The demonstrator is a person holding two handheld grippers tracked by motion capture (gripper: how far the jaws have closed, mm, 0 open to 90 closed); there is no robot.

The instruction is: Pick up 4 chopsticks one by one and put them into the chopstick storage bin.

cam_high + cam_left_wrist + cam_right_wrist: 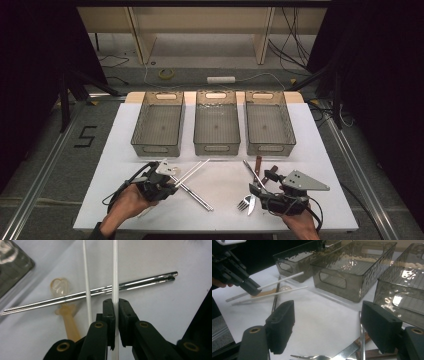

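The left gripper (115, 305) has its jaws clamped on one white chopstick (115, 270), the pads pinching it near its lower end. In the high view this gripper (172, 181) sits at the table's (320, 150) near-left, and the held stick (196, 169) runs from it toward about 1 o'clock, tip raised off the surface. A second white chopstick (86, 285) lies free just beside it, nearly parallel. Both cross over a pair of metal chopsticks (140, 282). The right gripper (327, 327) hangs with jaws wide apart, holding nothing, above a fork (312, 357)
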